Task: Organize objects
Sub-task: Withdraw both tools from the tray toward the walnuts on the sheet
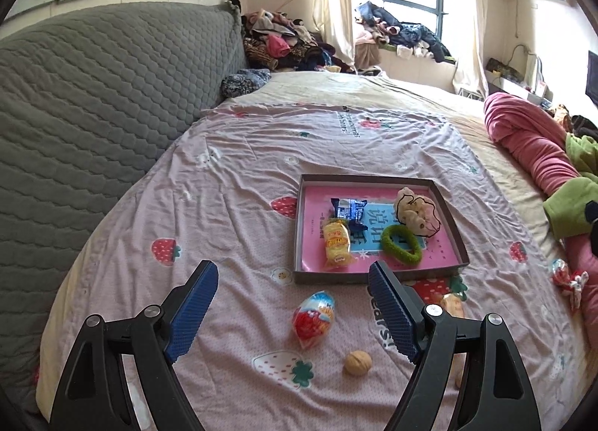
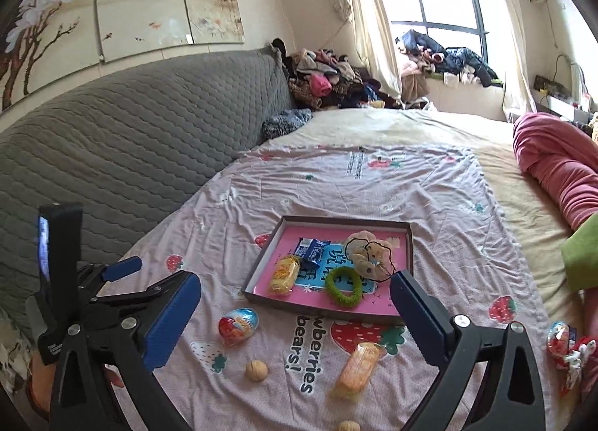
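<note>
Shallow tray on strawberry sheet, egg-shaped toy and walnut just before tray, left gripper and right gripper wide apart, empty

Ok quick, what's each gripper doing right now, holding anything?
Left gripper: open, holding nothing.
Right gripper: open wide, holding nothing.

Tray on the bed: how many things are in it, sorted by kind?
Snack packets: 2, blue packet and yellow packet
Hair scrunchies: 2, green scrunchie and beige scrunchie
Total: 4
</note>
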The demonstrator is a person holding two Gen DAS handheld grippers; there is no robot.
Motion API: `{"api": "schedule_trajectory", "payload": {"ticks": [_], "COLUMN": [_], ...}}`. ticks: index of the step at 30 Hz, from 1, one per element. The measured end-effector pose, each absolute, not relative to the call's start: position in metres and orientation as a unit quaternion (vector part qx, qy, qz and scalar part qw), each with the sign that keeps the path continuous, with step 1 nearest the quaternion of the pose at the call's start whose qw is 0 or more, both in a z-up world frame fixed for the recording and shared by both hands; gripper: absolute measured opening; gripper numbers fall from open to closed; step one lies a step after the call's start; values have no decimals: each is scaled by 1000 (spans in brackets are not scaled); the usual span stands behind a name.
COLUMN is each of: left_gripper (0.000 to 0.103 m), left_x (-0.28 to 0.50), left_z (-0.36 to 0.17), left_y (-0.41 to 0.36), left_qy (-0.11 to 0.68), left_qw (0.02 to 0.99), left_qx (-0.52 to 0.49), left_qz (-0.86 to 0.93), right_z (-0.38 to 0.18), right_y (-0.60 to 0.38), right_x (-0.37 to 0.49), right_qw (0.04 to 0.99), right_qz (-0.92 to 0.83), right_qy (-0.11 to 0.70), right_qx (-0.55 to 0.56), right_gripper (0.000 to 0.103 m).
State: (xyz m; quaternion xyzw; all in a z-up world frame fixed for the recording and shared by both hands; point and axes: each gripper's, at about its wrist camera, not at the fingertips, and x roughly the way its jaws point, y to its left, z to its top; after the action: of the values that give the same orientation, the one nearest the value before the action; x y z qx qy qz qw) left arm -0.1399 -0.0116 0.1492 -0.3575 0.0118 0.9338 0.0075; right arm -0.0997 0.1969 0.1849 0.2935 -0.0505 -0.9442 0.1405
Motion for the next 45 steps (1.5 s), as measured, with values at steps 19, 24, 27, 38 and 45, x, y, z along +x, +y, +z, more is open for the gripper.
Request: {"api": "schedule_trajectory", "payload": {"ticks": [19, 24, 27, 38, 45], "left_gripper": [84, 84, 84, 84, 84], "left_x": [-76, -67, -63, -57, -62], "left_z": [116, 97, 82, 31, 0], "left_y": [-8, 0, 7, 29, 32], "left_qy": [22, 26, 24, 41, 53], "left_qw": [35, 45, 53, 65, 65], "left_qx": [-371, -377, -385, -397, -411], "left_qz": [928, 925, 921, 914, 908], "right_z": [151, 120, 98, 39, 17], "right_y": [206, 210, 213, 218, 220], "right_x": [-32, -17, -10, 0, -7], "right_qw": [100, 89, 81, 50, 35], "right_qz": [-942, -938, -935, -933, -932], "right_qy": [-28, -15, -8, 18, 30], "right_qx": [320, 335, 345, 357, 359], "right_gripper": [102, 102, 102, 102, 102]}}
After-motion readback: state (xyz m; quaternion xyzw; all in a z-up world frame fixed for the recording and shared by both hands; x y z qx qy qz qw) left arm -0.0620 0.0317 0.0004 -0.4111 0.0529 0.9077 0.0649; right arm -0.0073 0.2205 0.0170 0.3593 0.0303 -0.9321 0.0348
